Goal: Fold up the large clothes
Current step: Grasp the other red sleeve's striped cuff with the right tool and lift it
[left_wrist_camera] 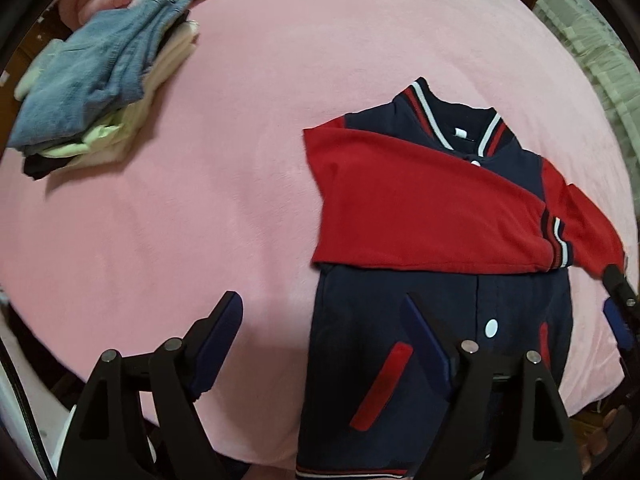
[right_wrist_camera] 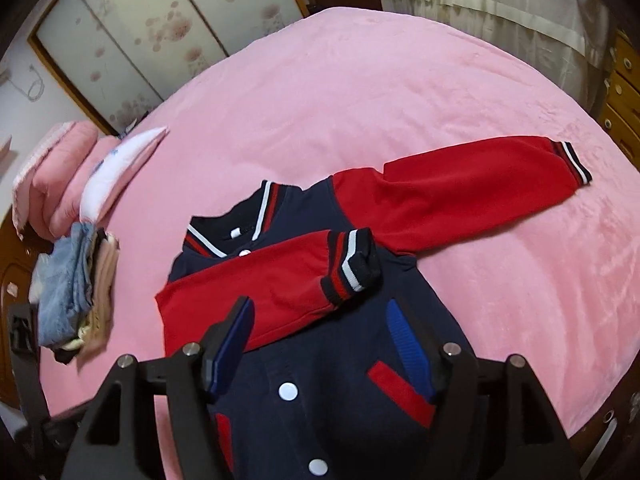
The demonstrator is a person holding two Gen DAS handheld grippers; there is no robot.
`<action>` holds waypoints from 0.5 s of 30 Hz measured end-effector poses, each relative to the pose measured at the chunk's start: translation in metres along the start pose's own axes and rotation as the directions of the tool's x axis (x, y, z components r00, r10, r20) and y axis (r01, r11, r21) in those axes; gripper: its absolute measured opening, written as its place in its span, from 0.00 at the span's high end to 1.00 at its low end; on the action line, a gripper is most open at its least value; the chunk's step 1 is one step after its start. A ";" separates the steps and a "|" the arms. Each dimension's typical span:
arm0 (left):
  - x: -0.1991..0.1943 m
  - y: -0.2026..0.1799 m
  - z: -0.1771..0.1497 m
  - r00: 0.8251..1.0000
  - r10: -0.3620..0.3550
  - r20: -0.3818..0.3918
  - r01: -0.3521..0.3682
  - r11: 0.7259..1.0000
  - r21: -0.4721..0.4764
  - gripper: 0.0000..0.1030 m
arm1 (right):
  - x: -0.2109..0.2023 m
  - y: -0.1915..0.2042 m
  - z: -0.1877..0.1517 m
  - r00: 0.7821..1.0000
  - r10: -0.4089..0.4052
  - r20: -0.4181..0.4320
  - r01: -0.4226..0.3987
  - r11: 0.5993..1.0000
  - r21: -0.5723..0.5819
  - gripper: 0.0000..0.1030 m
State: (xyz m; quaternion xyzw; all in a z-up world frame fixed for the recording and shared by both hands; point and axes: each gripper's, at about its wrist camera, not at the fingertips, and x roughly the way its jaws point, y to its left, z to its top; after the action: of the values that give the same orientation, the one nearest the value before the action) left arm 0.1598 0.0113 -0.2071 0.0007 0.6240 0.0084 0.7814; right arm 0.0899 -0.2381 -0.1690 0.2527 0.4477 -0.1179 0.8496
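A navy varsity jacket (left_wrist_camera: 400, 320) with red sleeves lies face up on the pink bed (left_wrist_camera: 200, 200); it also shows in the right wrist view (right_wrist_camera: 320, 360). Its left sleeve (right_wrist_camera: 260, 288) is folded across the chest, cuff (right_wrist_camera: 352, 264) near the middle. The other sleeve (right_wrist_camera: 480, 188) lies stretched out to the right. My left gripper (left_wrist_camera: 324, 332) is open and empty, above the jacket's lower left edge. My right gripper (right_wrist_camera: 320, 328) is open and empty, above the jacket's lower front. Its finger (left_wrist_camera: 618, 292) shows at the left wrist view's right edge.
A stack of folded clothes (left_wrist_camera: 96, 80) with blue jeans on top sits at the bed's far left, also in the right wrist view (right_wrist_camera: 76, 292). Pink and white pillows (right_wrist_camera: 80, 172) lie behind it. A wardrobe (right_wrist_camera: 160, 20) and wooden drawers (right_wrist_camera: 624, 92) stand beyond the bed.
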 end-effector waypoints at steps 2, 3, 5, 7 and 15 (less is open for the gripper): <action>-0.002 -0.004 -0.002 1.000 0.011 0.002 -0.011 1.000 -0.007 0.22 | -0.007 -0.006 -0.002 1.000 0.018 0.008 -0.018 0.999 0.026 0.32; -0.002 -0.007 -0.002 1.000 0.008 -0.003 -0.008 1.000 -0.008 0.22 | -0.010 -0.012 -0.003 1.000 0.026 0.014 -0.026 0.999 0.047 0.31; -0.001 -0.014 -0.003 1.000 -0.017 -0.020 0.017 1.000 -0.003 0.22 | -0.015 -0.025 -0.003 0.999 0.044 0.022 -0.046 0.995 0.094 0.31; -0.003 -0.027 -0.004 0.999 -0.032 -0.036 0.033 0.999 0.018 0.22 | -0.019 -0.045 -0.003 0.998 0.063 0.021 -0.066 0.985 0.158 0.31; -0.008 -0.087 -0.017 0.999 -0.041 -0.031 0.043 0.995 0.094 0.22 | -0.018 -0.135 0.000 0.994 0.101 0.039 -0.109 0.902 0.419 0.31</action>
State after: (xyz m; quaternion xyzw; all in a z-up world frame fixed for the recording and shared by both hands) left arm 0.1424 -0.0764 -0.2045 0.0245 0.6349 -0.0377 0.7713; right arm 0.0224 -0.3530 -0.1979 0.4524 0.3904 -0.1677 0.7841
